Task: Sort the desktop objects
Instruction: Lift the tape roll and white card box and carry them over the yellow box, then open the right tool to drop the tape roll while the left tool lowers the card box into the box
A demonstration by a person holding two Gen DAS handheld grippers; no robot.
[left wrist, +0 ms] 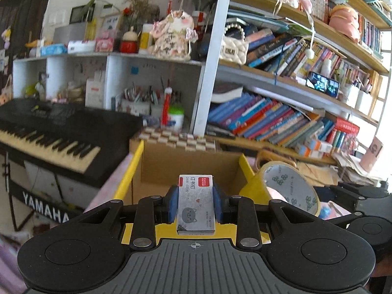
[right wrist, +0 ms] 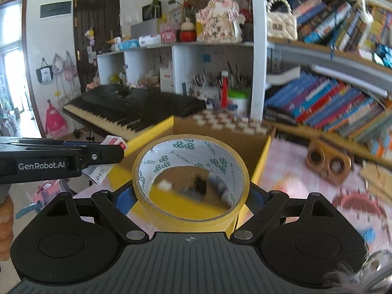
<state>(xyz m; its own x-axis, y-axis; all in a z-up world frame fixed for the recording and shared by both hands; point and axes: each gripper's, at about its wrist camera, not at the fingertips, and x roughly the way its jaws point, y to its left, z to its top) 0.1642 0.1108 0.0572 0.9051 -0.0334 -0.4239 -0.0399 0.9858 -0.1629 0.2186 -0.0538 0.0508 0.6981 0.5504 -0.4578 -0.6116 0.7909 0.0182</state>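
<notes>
My left gripper point(left wrist: 195, 204) is shut on a small silver staples box point(left wrist: 196, 203) with a red label and a cat drawing, held above the open cardboard box point(left wrist: 186, 164) with yellow flaps. My right gripper point(right wrist: 189, 196) is shut on a yellow tape roll point(right wrist: 191, 178), held over the same cardboard box point(right wrist: 220, 134). The tape roll point(left wrist: 289, 188) also shows at the right in the left wrist view. The left gripper point(right wrist: 105, 150) with the staples box point(right wrist: 115, 142) shows at the left in the right wrist view. Several small items lie inside the box, blurred.
A black Yamaha keyboard point(left wrist: 49, 132) stands to the left. Bookshelves point(left wrist: 281, 112) full of books rise behind the box. A wooden holder with two holes point(right wrist: 328, 161) lies on the pink checked tabletop point(right wrist: 294, 171). A checkered block point(left wrist: 181, 139) sits behind the box.
</notes>
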